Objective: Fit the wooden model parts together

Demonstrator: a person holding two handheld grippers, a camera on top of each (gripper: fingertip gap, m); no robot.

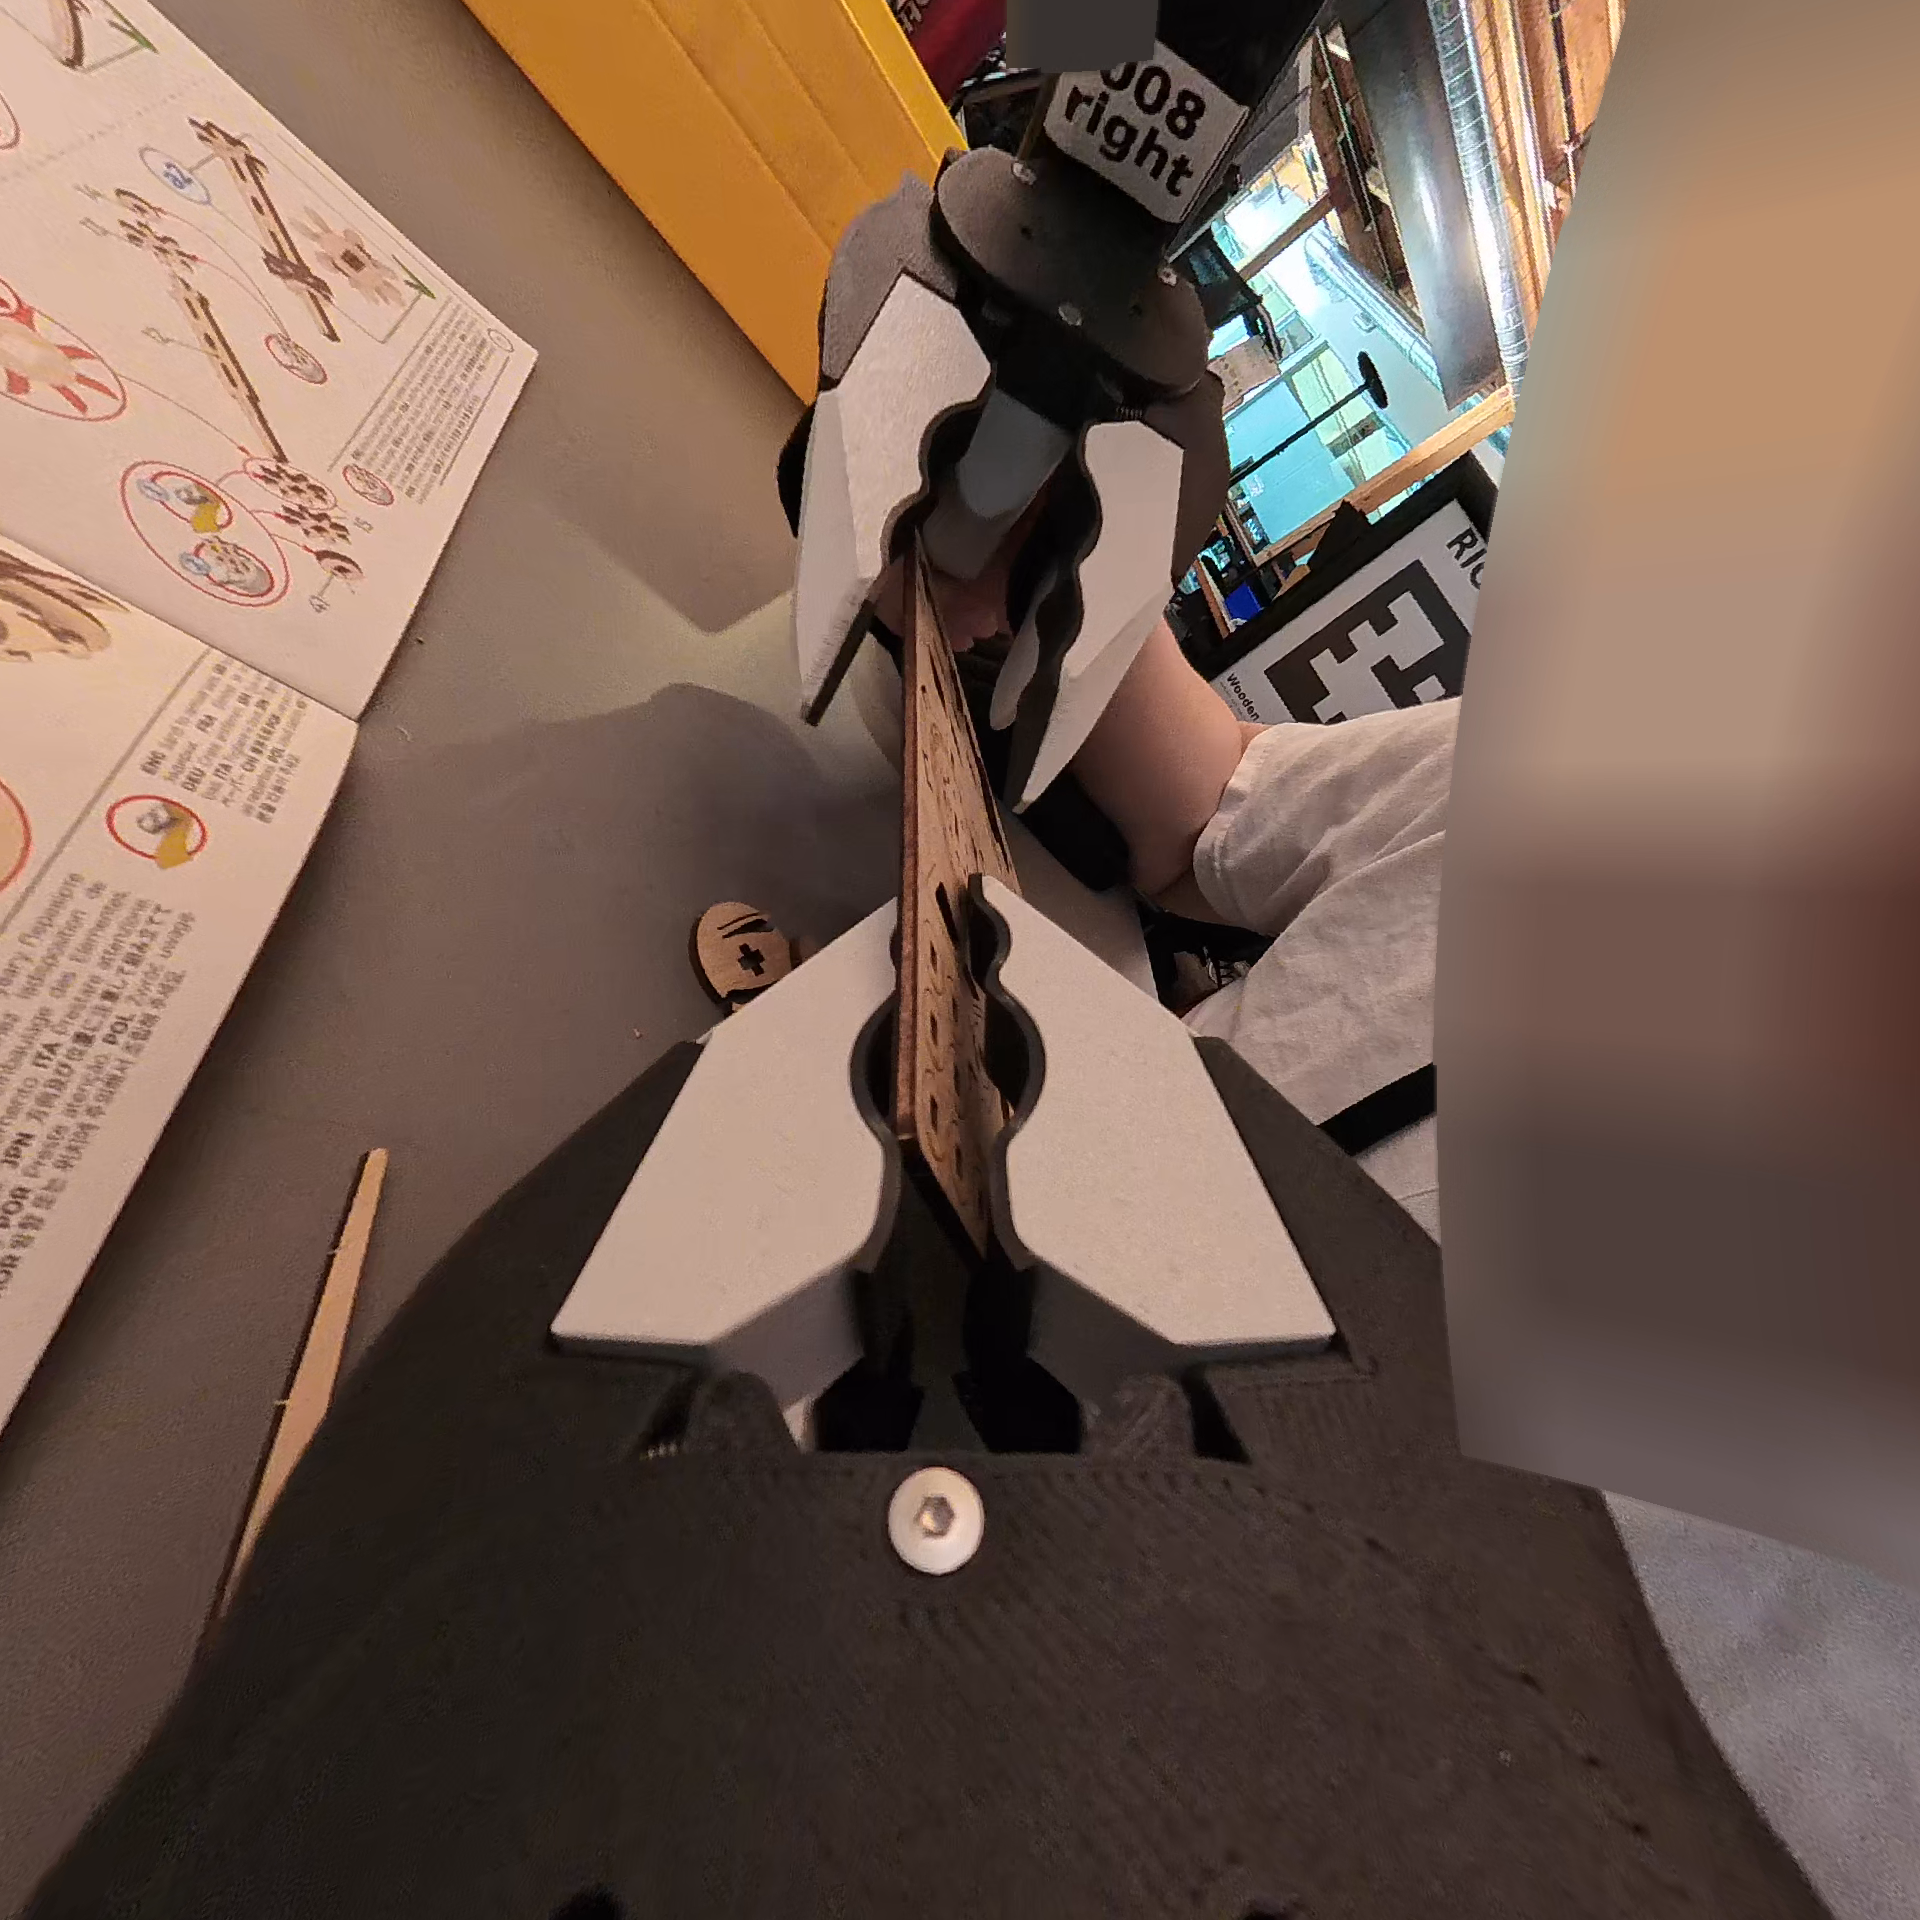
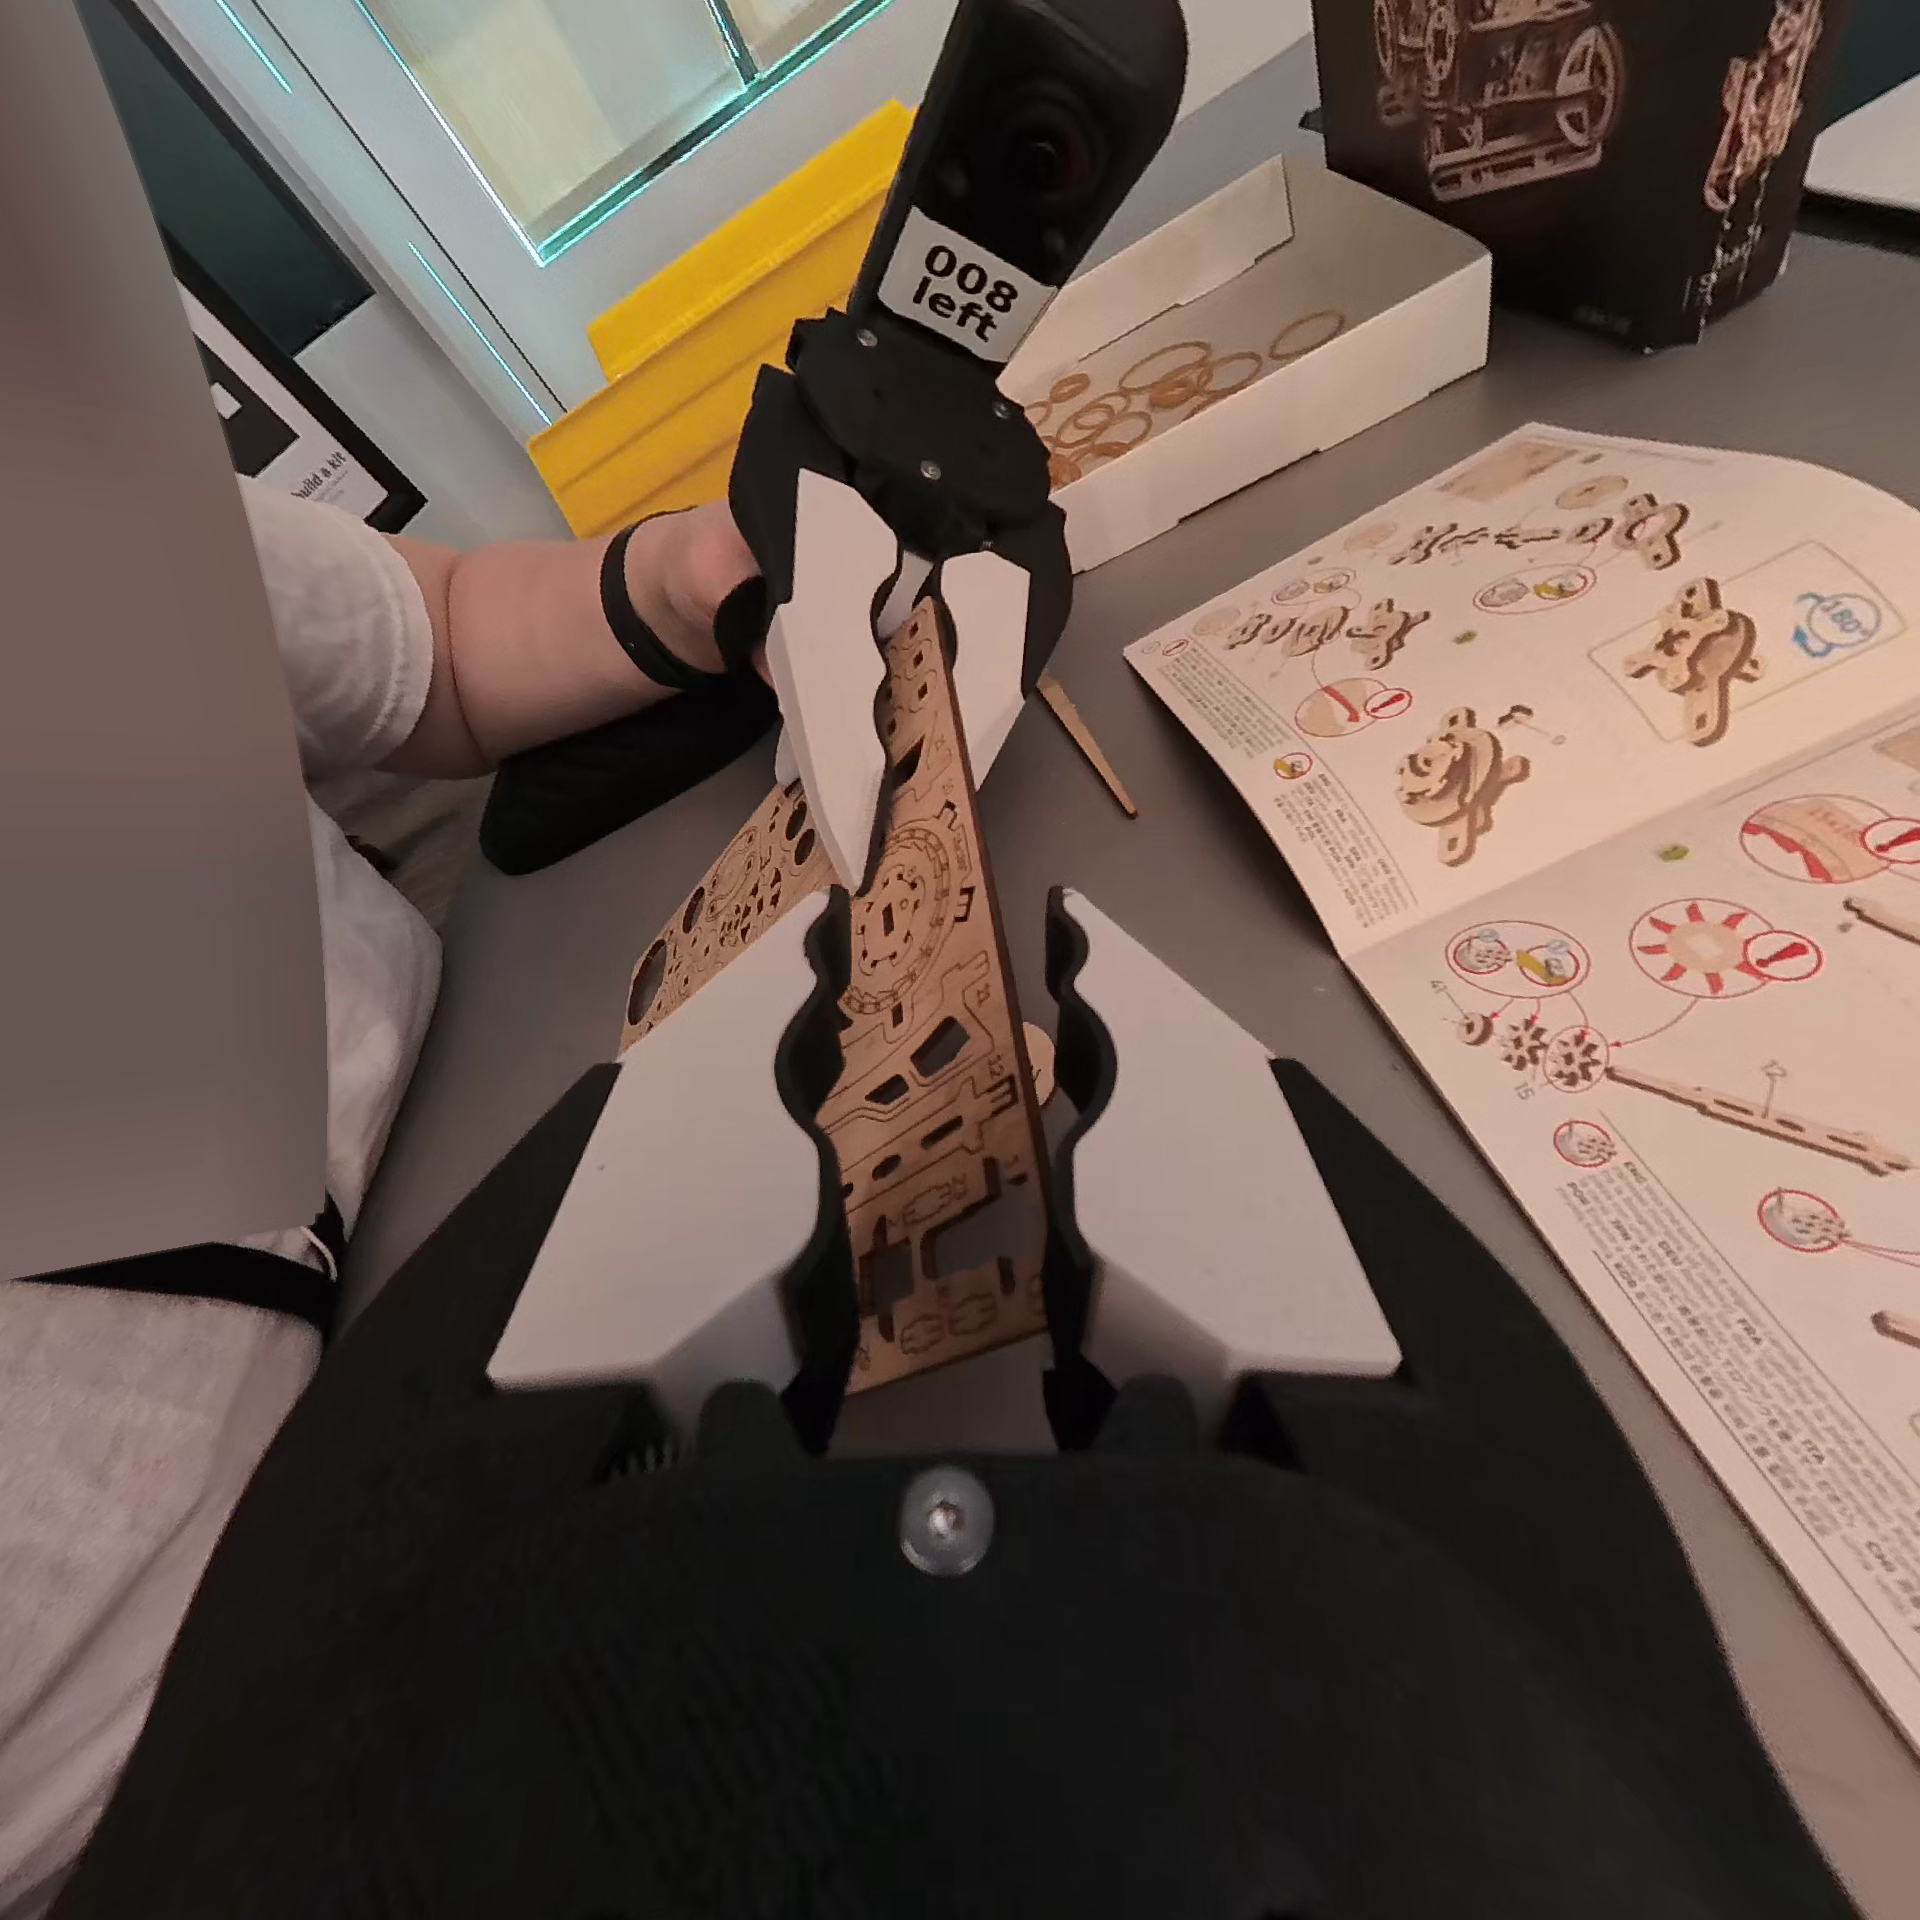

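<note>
A thin laser-cut wooden sheet (image 1: 951,790) stands on edge above the grey table. My left gripper (image 1: 940,904) is shut on its near end. In the right wrist view the same sheet (image 2: 935,1122) runs tilted between the spread fingers of my right gripper (image 2: 945,904), which is open around it without clamping. The left gripper (image 2: 925,810) faces it and holds the sheet's far end. In the left wrist view the right gripper (image 1: 925,758) shows open at the sheet's far end. A second wooden sheet (image 2: 707,914) lies flat on the table below.
An open instruction booklet (image 2: 1558,831) lies to the right, also in the left wrist view (image 1: 208,416). There are a small round wooden piece (image 1: 743,951), a wooden stick (image 2: 1091,748), a yellow bin (image 2: 727,364), a white box of rings (image 2: 1247,343) and a dark kit box (image 2: 1579,156). The person's forearm (image 2: 540,644) is left. Only a small space, under 4 cm, lies between the two pairs of fingers.
</note>
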